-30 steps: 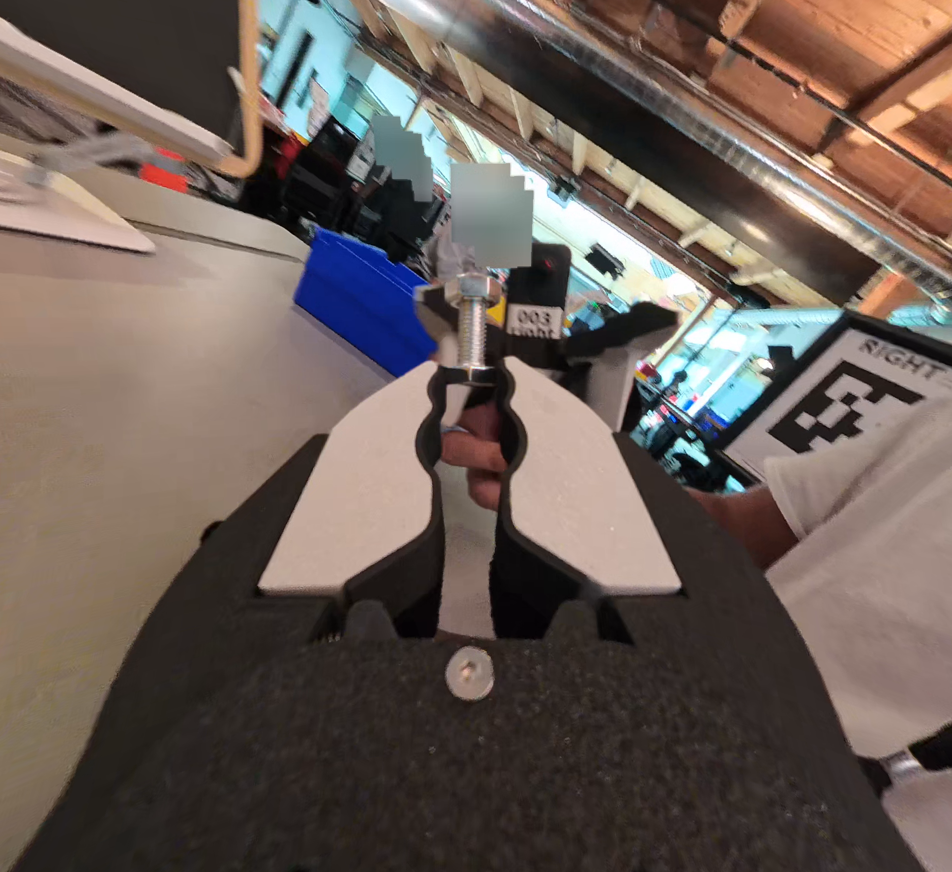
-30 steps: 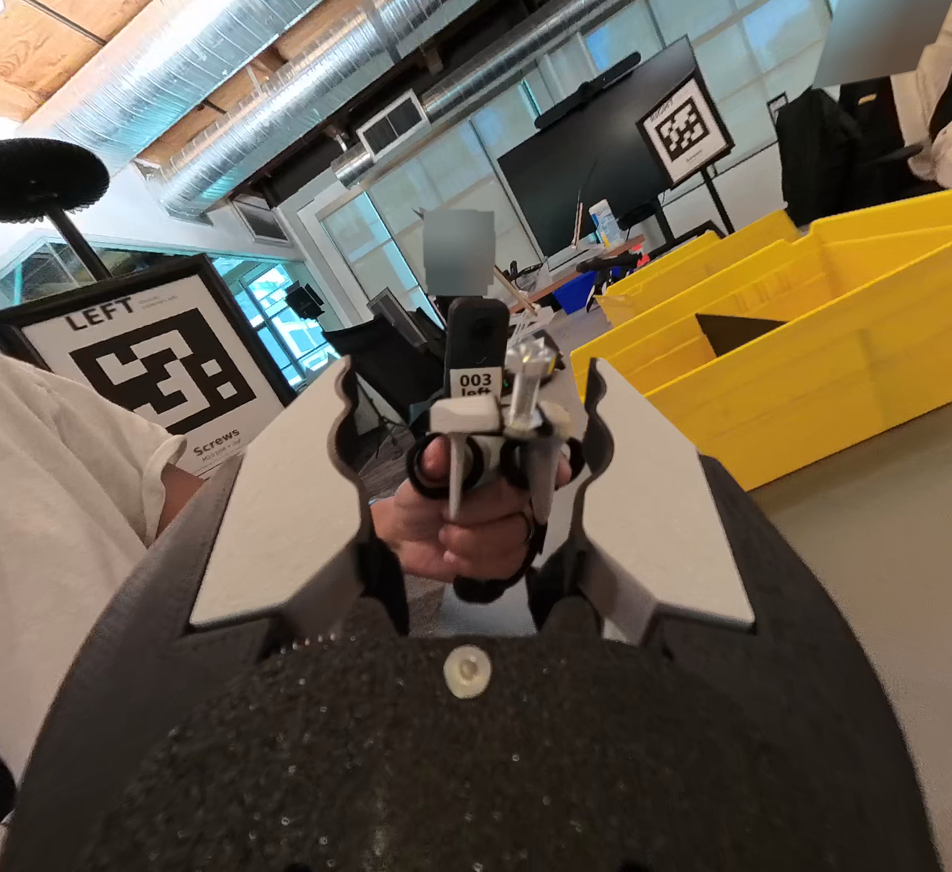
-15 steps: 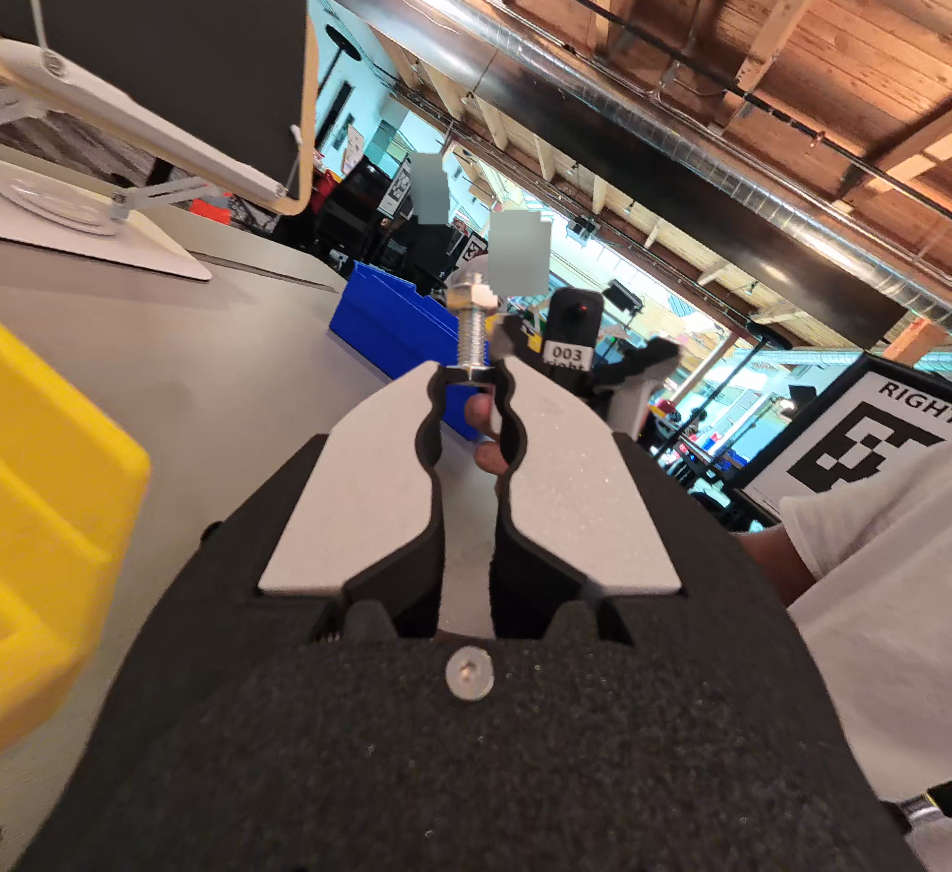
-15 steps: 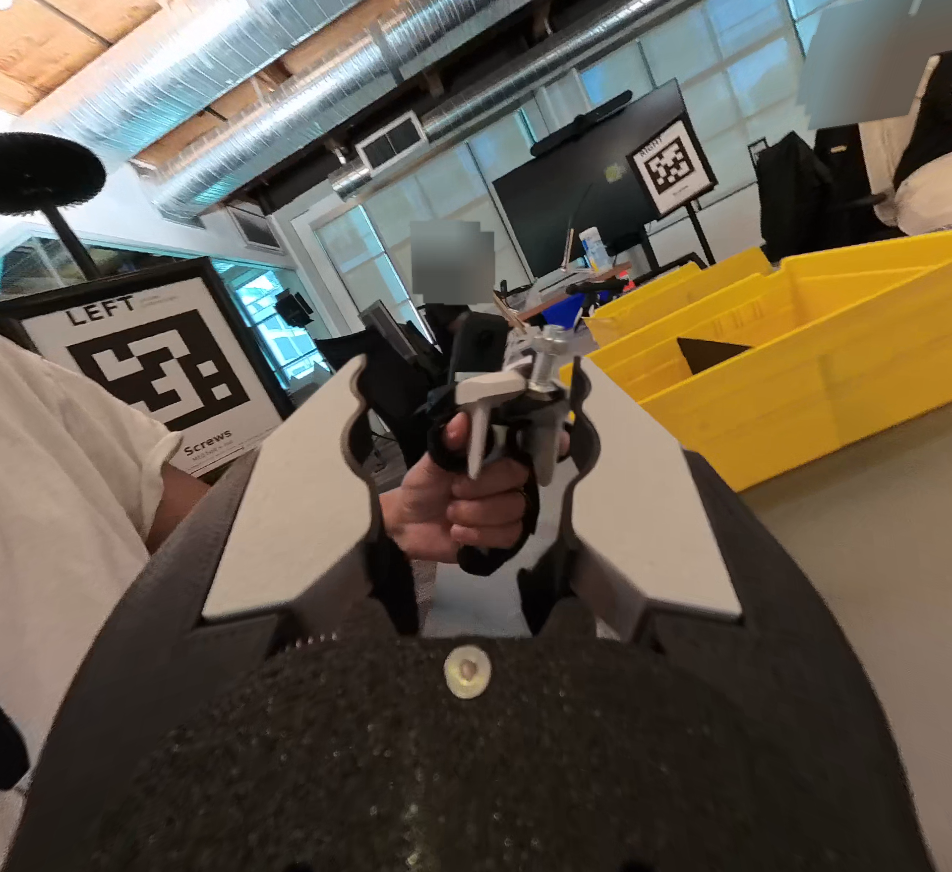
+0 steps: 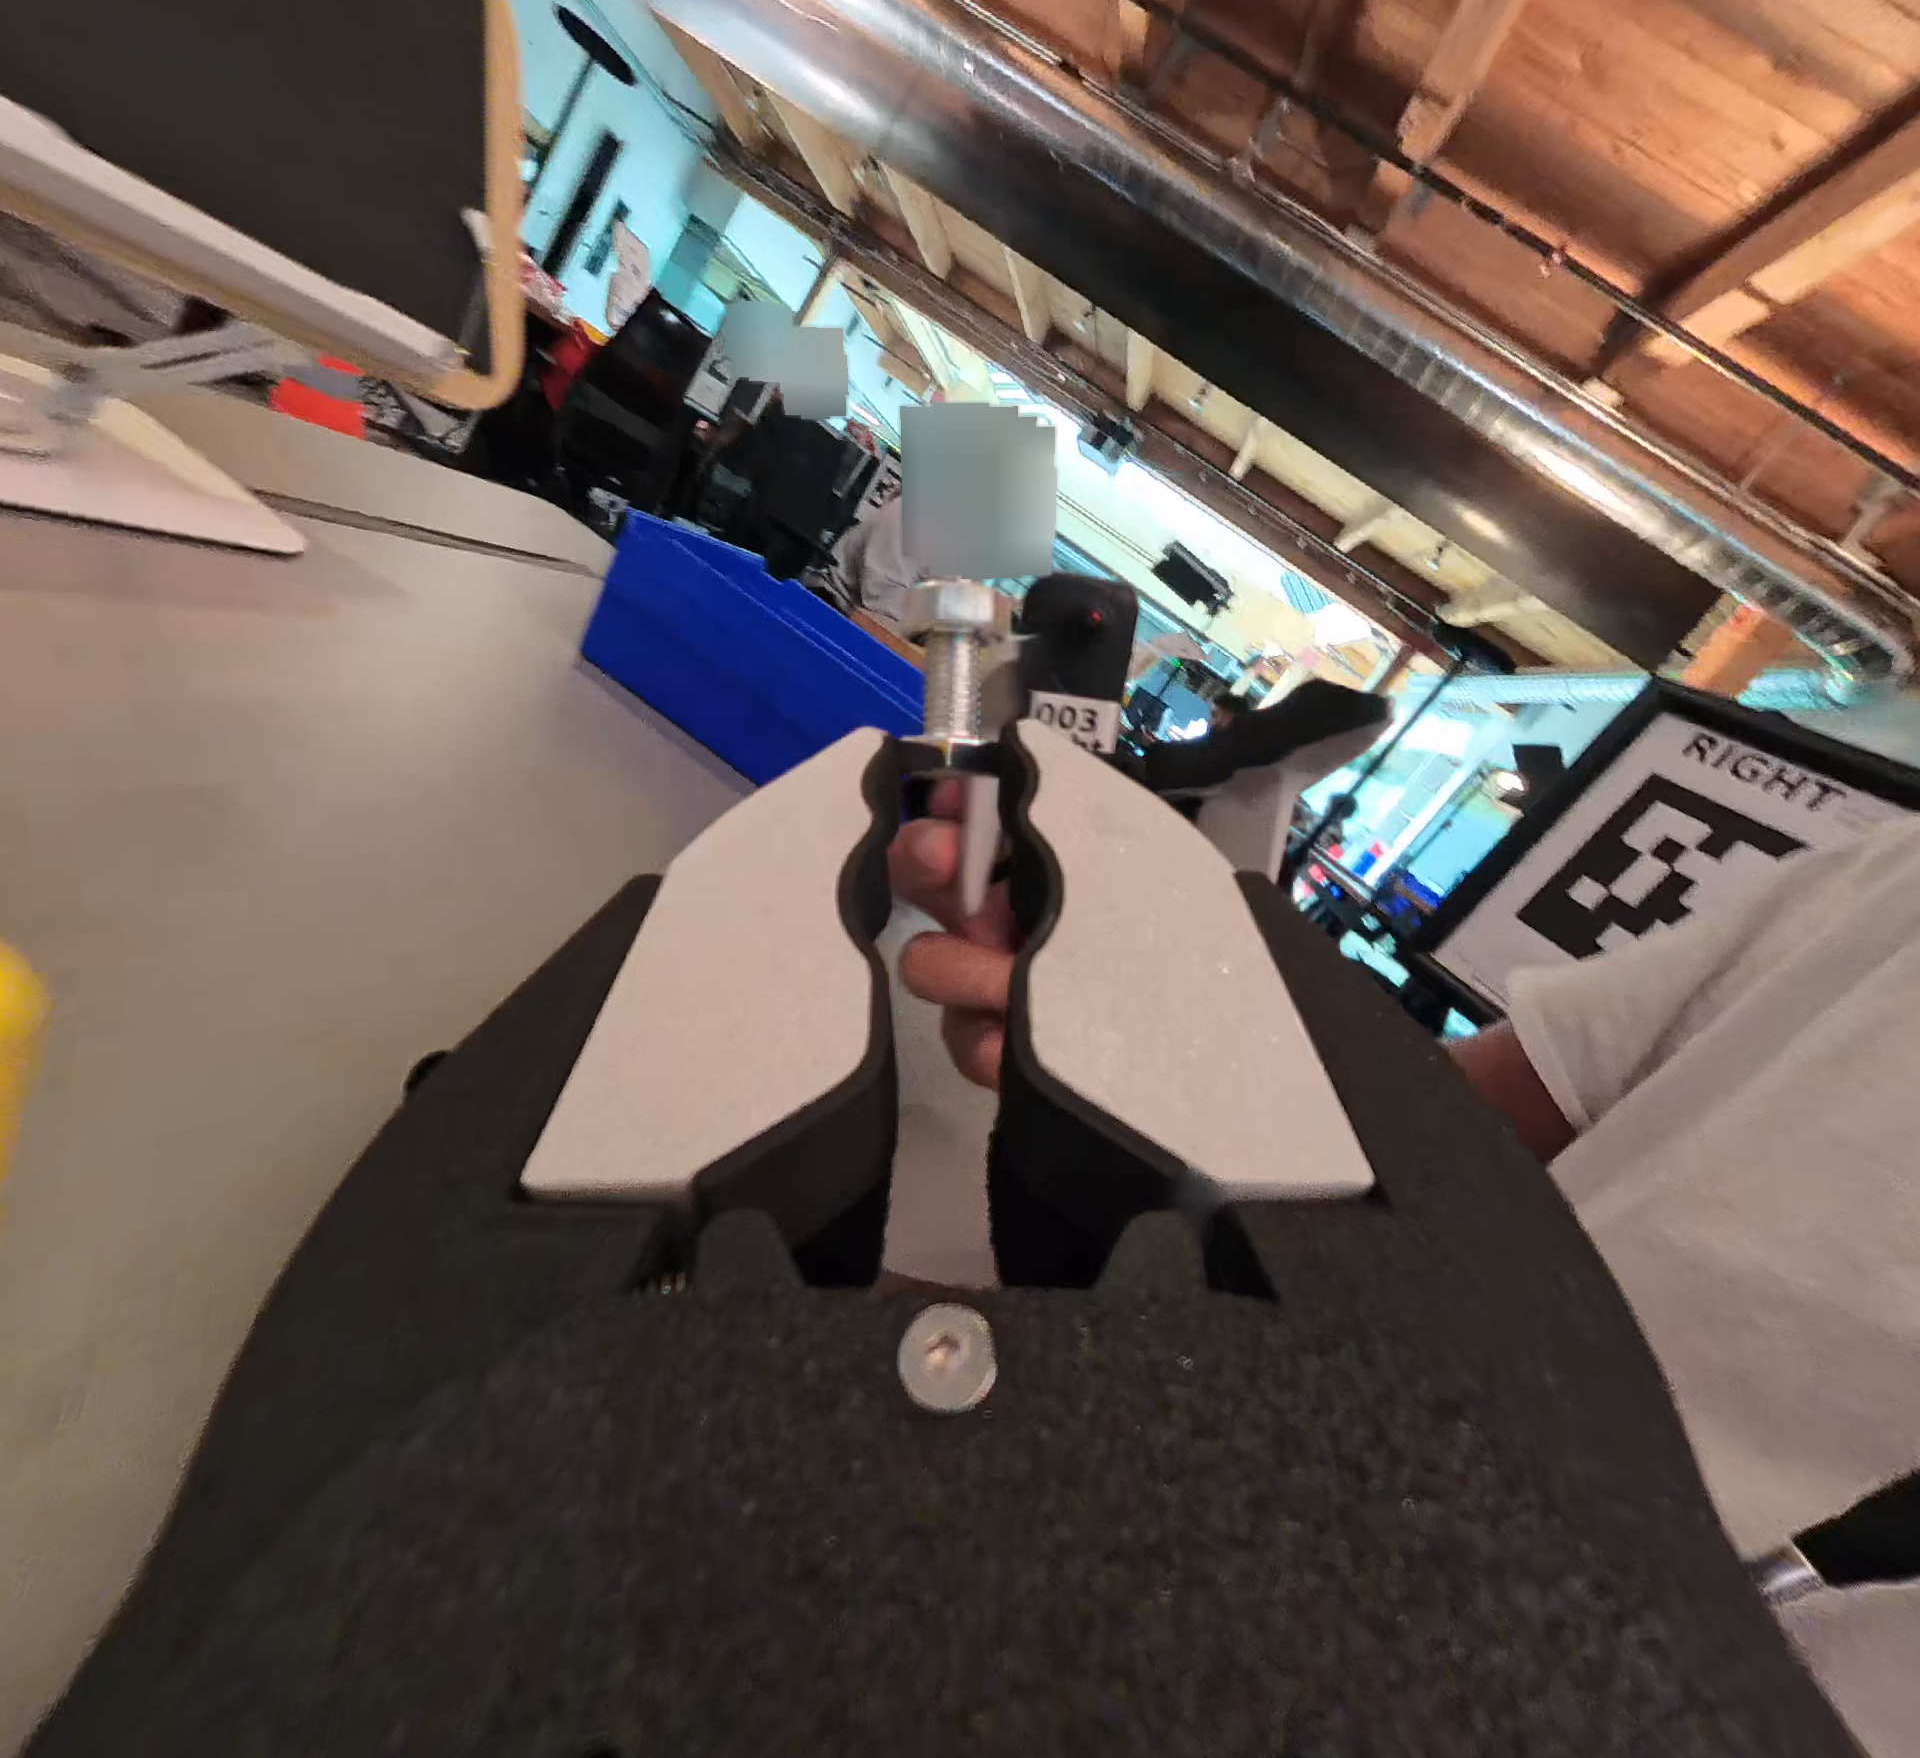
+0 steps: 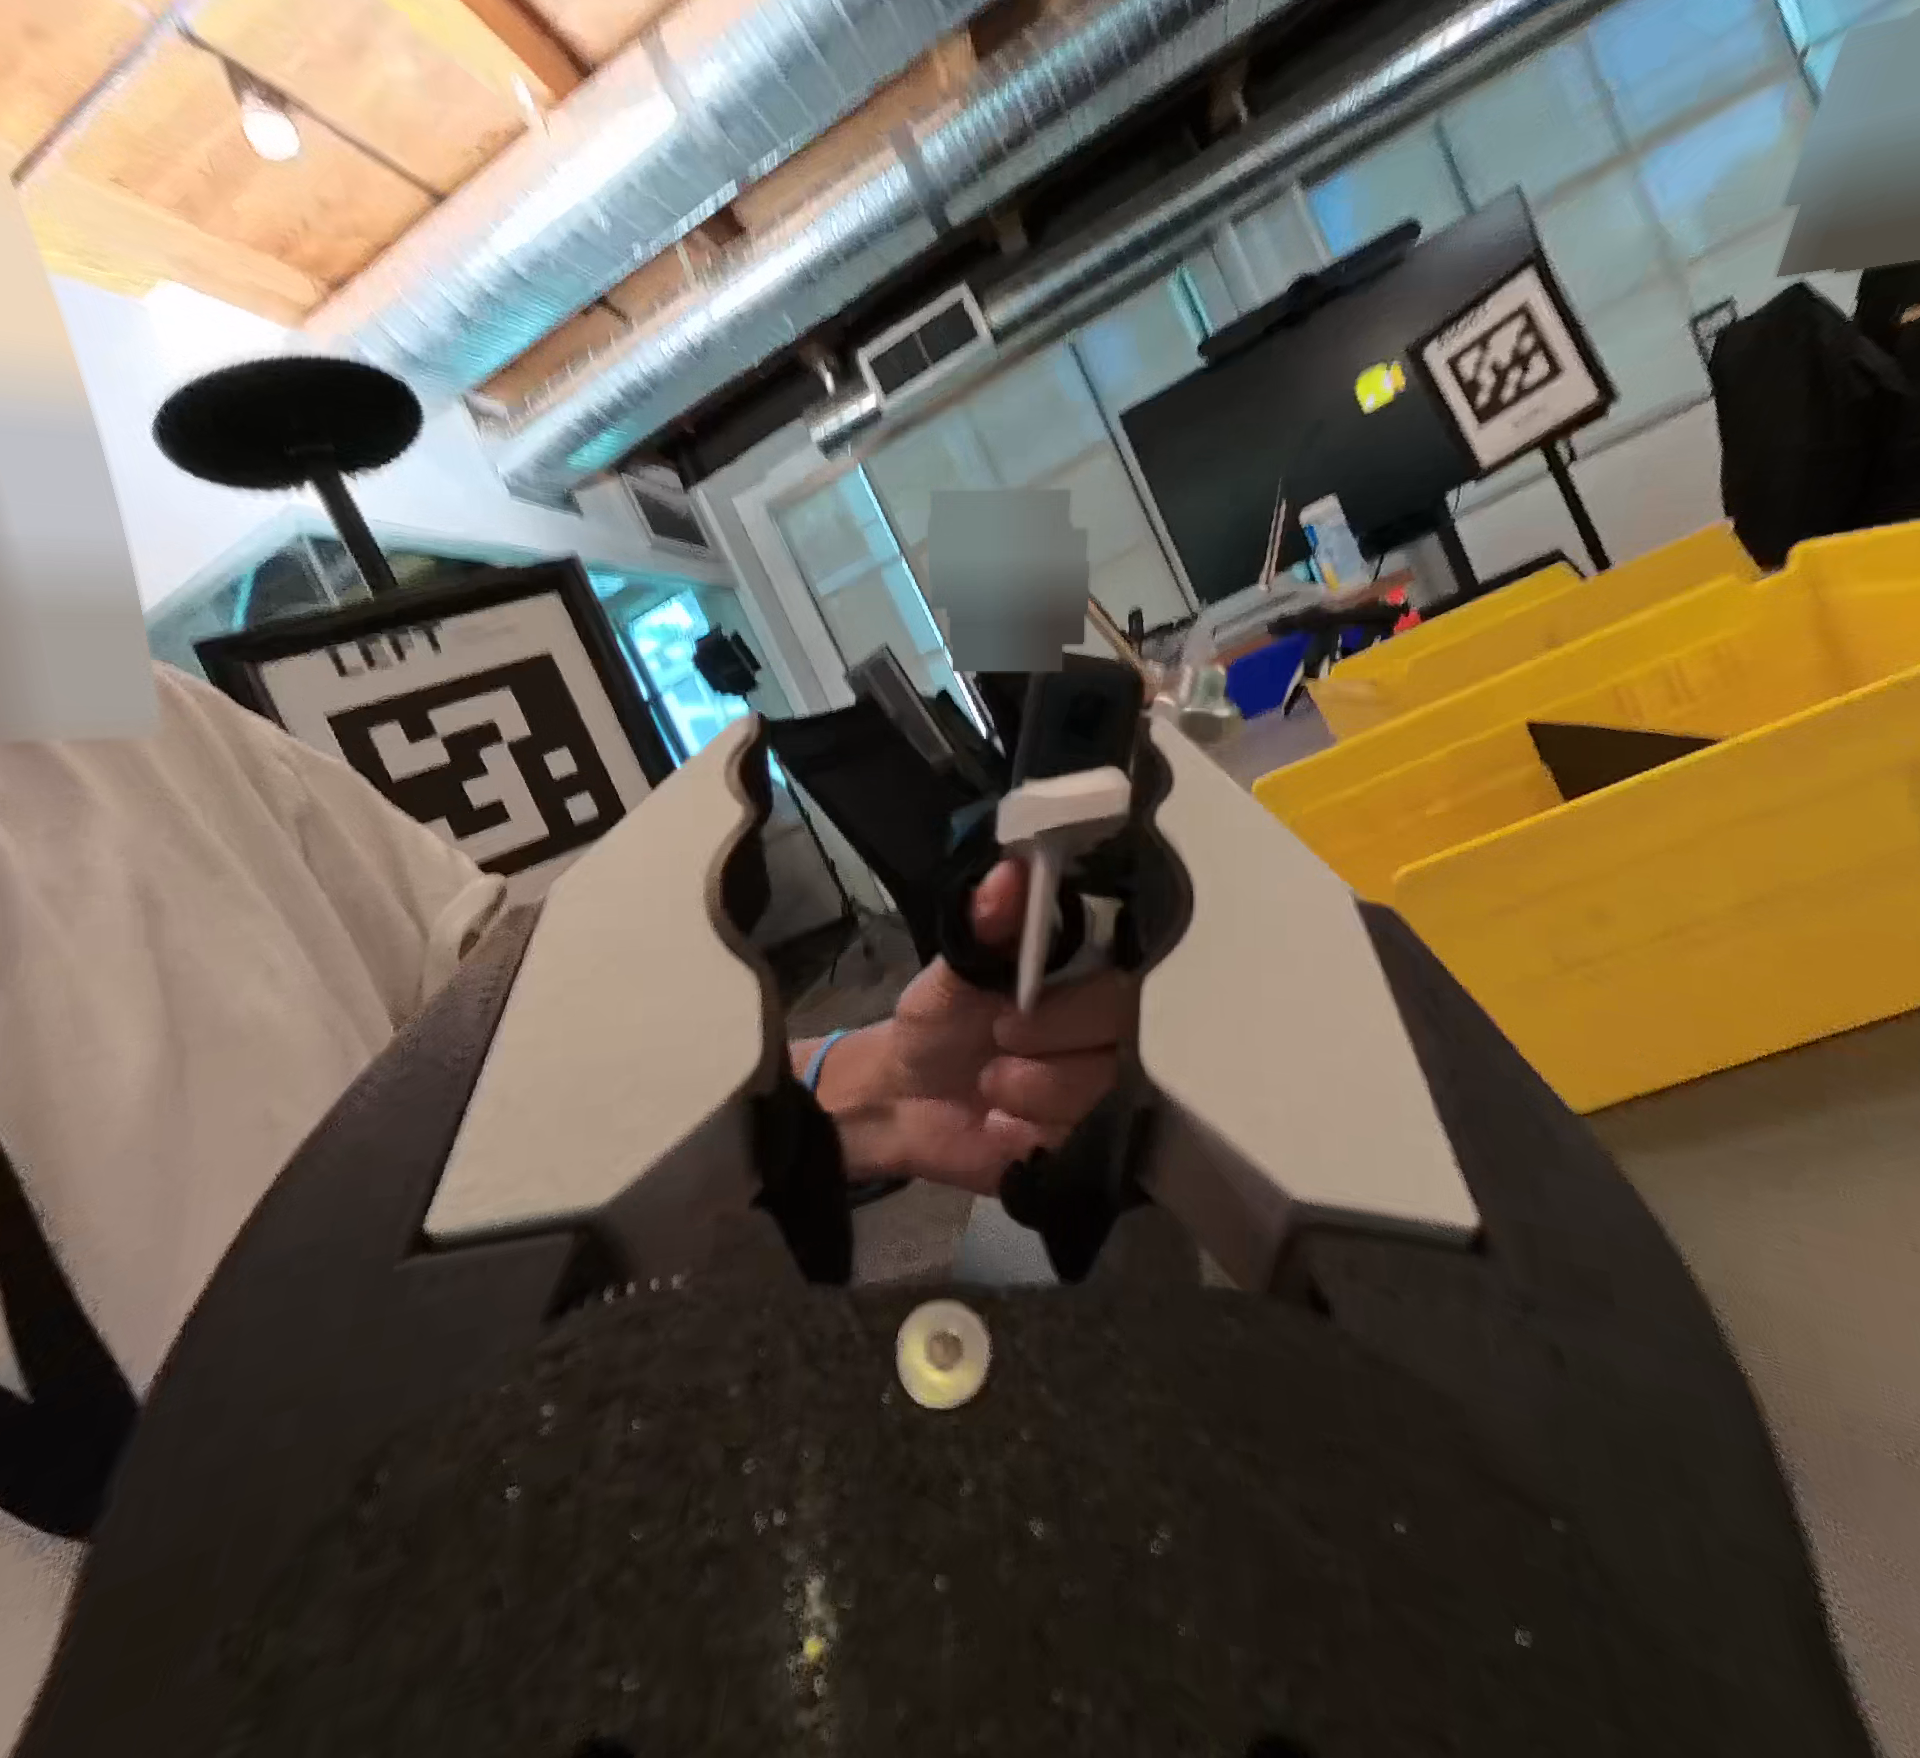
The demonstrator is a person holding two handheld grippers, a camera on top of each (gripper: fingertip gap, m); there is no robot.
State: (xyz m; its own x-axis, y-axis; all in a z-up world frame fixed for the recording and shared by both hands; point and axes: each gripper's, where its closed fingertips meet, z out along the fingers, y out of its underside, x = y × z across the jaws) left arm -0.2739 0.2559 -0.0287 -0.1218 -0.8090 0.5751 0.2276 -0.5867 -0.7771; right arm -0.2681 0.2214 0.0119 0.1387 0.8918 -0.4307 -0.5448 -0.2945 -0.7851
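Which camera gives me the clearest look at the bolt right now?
The left wrist view. The bolt stands upright, sharp and centred, pinched at its base by the left gripper, with a nut at its top. In the right wrist view, only a blurred metallic bit shows past the open right gripper's tips.

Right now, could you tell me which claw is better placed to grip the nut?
Right: the right claw is open and empty, while the left claw is shut on the bolt below the nut.

Grey table (image 6: pixel 1766 1220) carries yellow bins (image 6: pixel 1621 929) (a blue bin (image 5: pixel 727 659) too)
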